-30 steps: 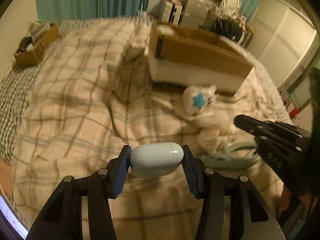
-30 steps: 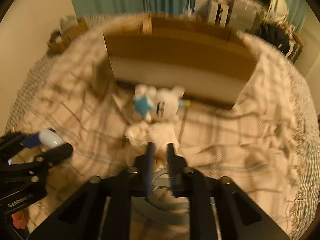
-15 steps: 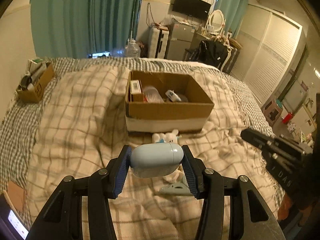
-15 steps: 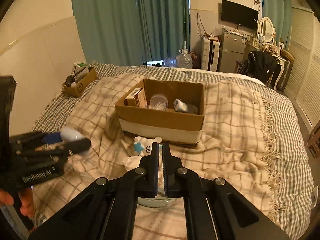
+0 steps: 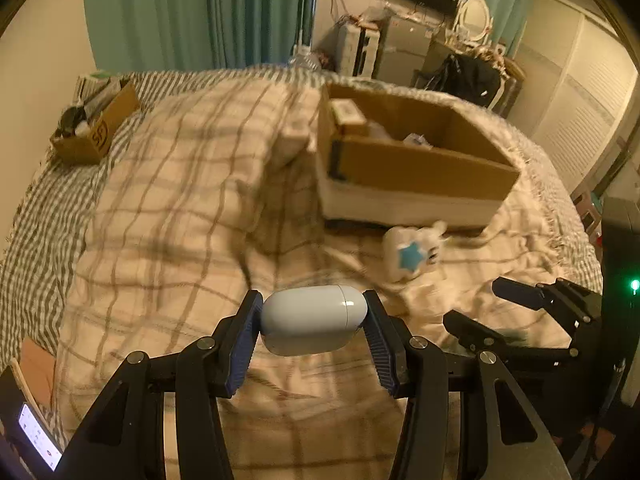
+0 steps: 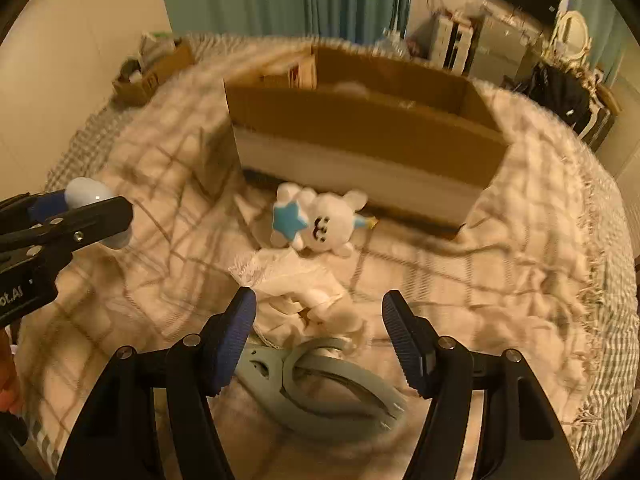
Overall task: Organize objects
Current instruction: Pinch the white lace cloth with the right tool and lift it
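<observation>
My left gripper (image 5: 314,322) is shut on a pale blue capsule-shaped case (image 5: 314,320), held above the plaid blanket; it also shows at the left of the right wrist view (image 6: 86,200). My right gripper (image 6: 320,332) is open and empty, low over a crumpled white cloth (image 6: 304,300) and a grey-green clip (image 6: 320,380). A white plush toy with a blue star (image 6: 320,220) lies in front of the open cardboard box (image 6: 360,128). In the left wrist view the plush (image 5: 412,252) and the box (image 5: 416,160) sit ahead to the right, and the right gripper (image 5: 496,304) is at the right.
The box holds several items, including a small carton (image 5: 348,114). A second small cardboard box (image 5: 96,128) stands at the bed's far left. A phone (image 5: 38,440) lies at the lower left. Furniture (image 6: 500,40) stands beyond the bed.
Both grippers have dropped back down close to the bed. My right gripper has gone from shut to wide open over the cloth and clip. The left still holds the case.
</observation>
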A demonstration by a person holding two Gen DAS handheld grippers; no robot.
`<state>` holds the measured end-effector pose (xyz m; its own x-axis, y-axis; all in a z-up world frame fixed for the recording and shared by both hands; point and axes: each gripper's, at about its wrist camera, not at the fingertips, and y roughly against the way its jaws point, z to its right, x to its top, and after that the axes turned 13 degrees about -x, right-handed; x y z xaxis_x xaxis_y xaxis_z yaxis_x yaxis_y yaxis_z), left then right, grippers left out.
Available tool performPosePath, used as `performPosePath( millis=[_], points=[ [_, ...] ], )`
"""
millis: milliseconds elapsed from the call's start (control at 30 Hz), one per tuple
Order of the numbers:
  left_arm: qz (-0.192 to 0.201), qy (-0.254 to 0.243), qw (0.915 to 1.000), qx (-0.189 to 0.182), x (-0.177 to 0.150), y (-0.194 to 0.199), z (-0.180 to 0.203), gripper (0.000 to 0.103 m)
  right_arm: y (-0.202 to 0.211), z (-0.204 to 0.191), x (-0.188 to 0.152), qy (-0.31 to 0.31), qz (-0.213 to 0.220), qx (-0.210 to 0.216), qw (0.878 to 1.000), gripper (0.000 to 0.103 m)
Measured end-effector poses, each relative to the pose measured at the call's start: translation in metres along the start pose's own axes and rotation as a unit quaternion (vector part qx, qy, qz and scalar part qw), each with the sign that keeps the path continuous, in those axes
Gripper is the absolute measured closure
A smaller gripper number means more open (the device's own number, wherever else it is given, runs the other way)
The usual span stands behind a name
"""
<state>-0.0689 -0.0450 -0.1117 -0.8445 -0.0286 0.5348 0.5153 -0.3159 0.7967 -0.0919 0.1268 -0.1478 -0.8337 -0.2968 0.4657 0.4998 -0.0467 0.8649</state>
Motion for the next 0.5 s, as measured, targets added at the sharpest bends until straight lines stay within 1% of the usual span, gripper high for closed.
performPosePath(
  millis=[100,167,200,233,300,500],
  points=[
    [-0.009,0.01,0.9999,-0.003,0.0,-0.008,-0.011,0.051,-0.015,-0.005,0.005,0.006,-0.02,0.015,1.0,0.039],
    [-0.012,0.011,0.9999,-0.003,0.001,-0.011,-0.015,0.051,-0.023,-0.007,0.008,0.01,-0.03,0.015,0.999,0.067],
    [-0.013,0.01,0.9999,-0.004,0.003,-0.012,-0.016,0.051,-0.027,-0.008,0.009,0.017,-0.039,0.01,0.999,0.092],
    [-0.014,0.01,0.9999,-0.004,0.005,-0.013,-0.016,0.051,-0.028,-0.008,0.009,0.017,-0.04,0.006,0.999,0.098],
    [-0.013,0.008,0.9999,-0.006,0.008,-0.012,-0.017,0.051,-0.023,-0.003,0.009,0.007,-0.031,0.006,0.999,0.102],
    [-0.006,0.001,0.9999,-0.013,0.024,-0.01,-0.013,0.051,0.02,0.026,0.024,-0.03,0.032,0.014,0.999,0.102]
  ],
)
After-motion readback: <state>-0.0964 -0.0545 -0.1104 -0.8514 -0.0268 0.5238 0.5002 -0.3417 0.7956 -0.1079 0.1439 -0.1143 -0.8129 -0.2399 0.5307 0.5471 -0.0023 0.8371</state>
